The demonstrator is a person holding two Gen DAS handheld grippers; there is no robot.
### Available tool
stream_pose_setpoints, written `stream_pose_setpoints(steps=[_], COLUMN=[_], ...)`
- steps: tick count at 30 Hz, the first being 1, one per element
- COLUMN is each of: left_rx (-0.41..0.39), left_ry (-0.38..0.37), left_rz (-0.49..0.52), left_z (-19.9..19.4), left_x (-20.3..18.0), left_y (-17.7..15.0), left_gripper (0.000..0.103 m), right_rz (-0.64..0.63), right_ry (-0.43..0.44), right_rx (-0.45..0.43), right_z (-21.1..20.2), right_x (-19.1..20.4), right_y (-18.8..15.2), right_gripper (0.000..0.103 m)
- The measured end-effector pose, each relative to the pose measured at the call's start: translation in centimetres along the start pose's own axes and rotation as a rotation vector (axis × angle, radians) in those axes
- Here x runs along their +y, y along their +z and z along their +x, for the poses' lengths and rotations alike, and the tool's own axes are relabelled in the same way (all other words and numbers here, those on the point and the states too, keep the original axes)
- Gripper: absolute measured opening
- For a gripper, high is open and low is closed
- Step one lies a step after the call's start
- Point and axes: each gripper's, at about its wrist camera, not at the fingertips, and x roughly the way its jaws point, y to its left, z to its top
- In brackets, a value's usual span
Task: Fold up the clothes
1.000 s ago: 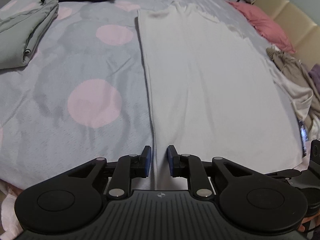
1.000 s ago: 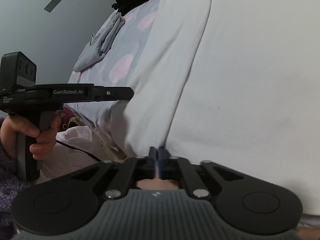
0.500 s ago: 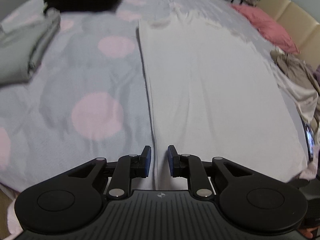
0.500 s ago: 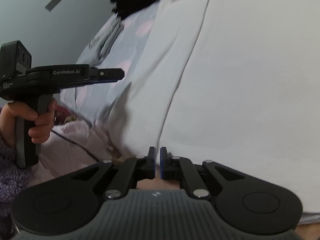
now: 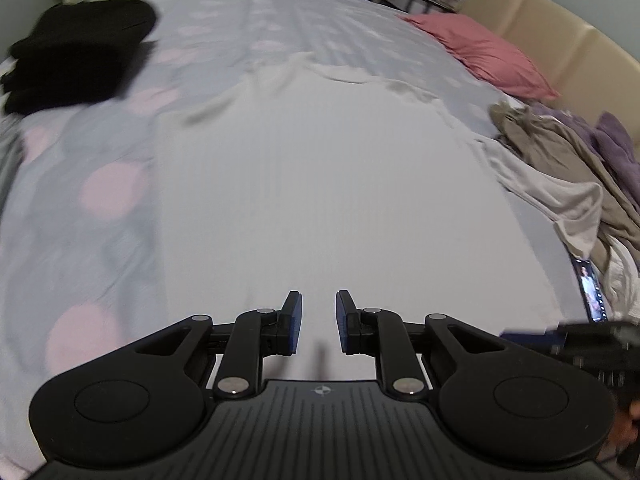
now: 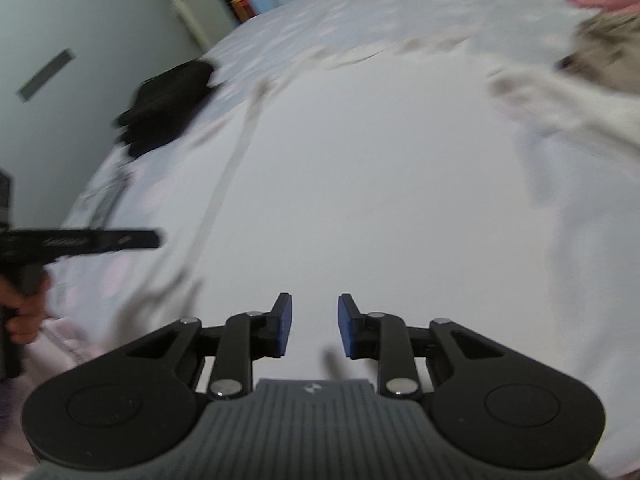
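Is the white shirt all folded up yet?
Not yet. The white garment lies flat on the bed, long and narrow. Both grippers, left and right, are open and empty. The pile of clothes waits too.

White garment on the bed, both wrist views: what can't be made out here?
- White garment: near hem hidden behind the left gripper body in the left wrist view; its type is unclear.
- Its far edge: motion blur in the right wrist view.
- Black clothes: blurred, cut off by the left edge.
- Phone: screen too small to read.
- Right gripper: open, contact with fabric unclear.
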Motion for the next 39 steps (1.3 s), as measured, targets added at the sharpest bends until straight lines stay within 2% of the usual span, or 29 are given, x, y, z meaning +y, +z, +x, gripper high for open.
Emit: stream_pose_setpoints(steps=[7, 8, 10, 14, 16, 22, 24, 25, 26, 27, 31, 35, 39], left_rx=[0.027, 0.033, 0.045, 0.068, 0.077, 0.118, 0.128, 0.131, 0.132, 0.134, 0.127, 0.114, 0.104], left_ry=[-0.053, -0.059, -0.070, -0.087, -0.094, -0.093, -0.083, -0.077, -0.074, -0.074, -0.088, -0.111, -0.129], left_rz=[0.062, 0.067, 0.080, 0.116, 0.129, 0.148, 0.157, 0.162, 0.164, 0.163, 0.160, 0.163, 0.161], left_z=[2.8, 3.3, 4.3, 6.0, 6.8, 8.8, 9.3, 9.5, 9.7, 9.8, 9.9, 9.6, 9.4], left_x=[-4.1, -4.6, -5.7, -7.5, -8.0, -8.8, -8.9, -8.8, -8.8, -8.8, -9.0, -9.5, -9.9], left_y=[2.7, 2.9, 3.5, 4.3, 4.5, 4.6, 4.5, 4.5, 4.5, 4.5, 4.6, 4.7, 4.8], left_gripper=[0.016, 0.016, 0.018, 0.020, 0.020, 0.021, 0.021, 0.022, 0.022, 0.022, 0.022, 0.022, 0.022], right_rz=[0.078, 0.096, 0.133, 0.154, 0.164, 0.208, 0.218, 0.226, 0.232, 0.234, 0.207, 0.170, 0.143], right_ry=[-0.275, -0.311, -0.389, -0.518, -0.545, -0.586, -0.609, -0.606, -0.602, -0.594, -0.532, -0.396, -0.240], right_rx=[-0.095, -0.106, -0.128, -0.185, -0.208, -0.226, -0.225, -0.223, -0.220, -0.218, -0.232, -0.222, -0.175], right_z=[-5.4, -5.9, -6.9, -8.0, -8.1, -6.7, -6.0, -5.9, -5.9, -5.9, -6.4, -6.5, -5.7], right_x=[-11.0, -12.4, -15.0, -18.3, -19.7, -22.3, -22.4, -22.7, -22.8, -22.8, -20.9, -17.2, -13.1], right_y=[3.8, 4.2, 5.3, 7.2, 7.8, 9.5, 9.6, 9.7, 9.7, 9.7, 9.9, 10.2, 9.9], right_gripper=[0.029, 0.032, 0.038, 0.039, 0.043, 0.043, 0.037, 0.030, 0.009, 0.004, 0.004, 0.003, 0.003])
